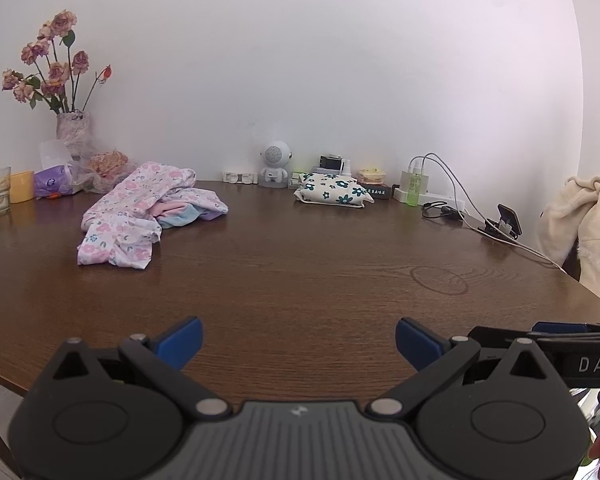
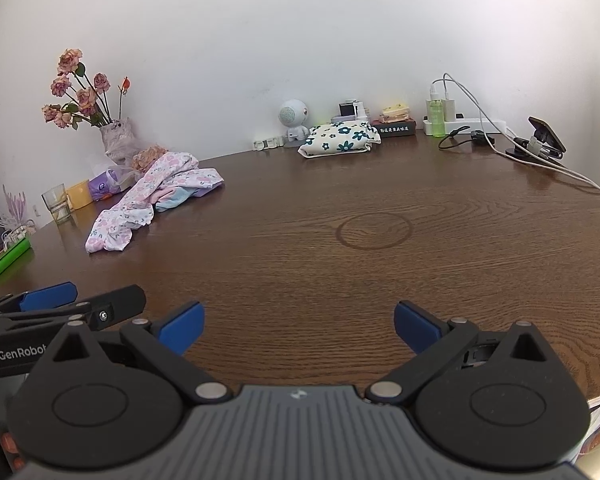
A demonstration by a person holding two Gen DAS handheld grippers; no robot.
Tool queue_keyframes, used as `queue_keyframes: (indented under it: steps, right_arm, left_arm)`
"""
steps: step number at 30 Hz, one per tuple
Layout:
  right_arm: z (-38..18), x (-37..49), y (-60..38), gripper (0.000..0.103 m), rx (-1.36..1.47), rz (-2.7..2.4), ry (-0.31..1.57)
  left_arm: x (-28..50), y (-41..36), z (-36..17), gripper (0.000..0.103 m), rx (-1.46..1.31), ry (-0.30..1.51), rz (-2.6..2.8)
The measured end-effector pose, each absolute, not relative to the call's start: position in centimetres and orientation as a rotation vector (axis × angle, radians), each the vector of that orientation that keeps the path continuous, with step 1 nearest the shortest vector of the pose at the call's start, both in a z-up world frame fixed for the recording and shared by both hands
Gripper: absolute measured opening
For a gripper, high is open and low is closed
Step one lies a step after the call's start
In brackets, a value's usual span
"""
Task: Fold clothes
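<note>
On table (image 1: 300, 288): one clothes heap (image 1: 140, 212).

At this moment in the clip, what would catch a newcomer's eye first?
The crumpled pile of floral clothes on the far left of the brown wooden table, still unfolded. Behind it by the wall stands a vase of dried roses, and a flower-print pouch lies at the back centre. Near the camera, the left gripper and right gripper are both open and empty over bare wood.
</note>
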State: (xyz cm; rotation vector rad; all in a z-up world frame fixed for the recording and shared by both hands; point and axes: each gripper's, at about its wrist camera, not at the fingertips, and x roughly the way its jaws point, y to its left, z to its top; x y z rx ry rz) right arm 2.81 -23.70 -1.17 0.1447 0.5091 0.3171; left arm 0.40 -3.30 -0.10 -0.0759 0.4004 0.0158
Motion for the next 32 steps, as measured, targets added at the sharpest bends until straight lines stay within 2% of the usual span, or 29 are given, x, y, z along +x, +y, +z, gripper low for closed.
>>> queue_keyframes:
  steps: [32]
  right_arm:
    - [-1.71,3.37,-23.55,0.103,0.135,0.308,0.516]
  left_arm:
    - [1.36,-3.38,-0.46,0.103,-0.085,0.403,0.001]
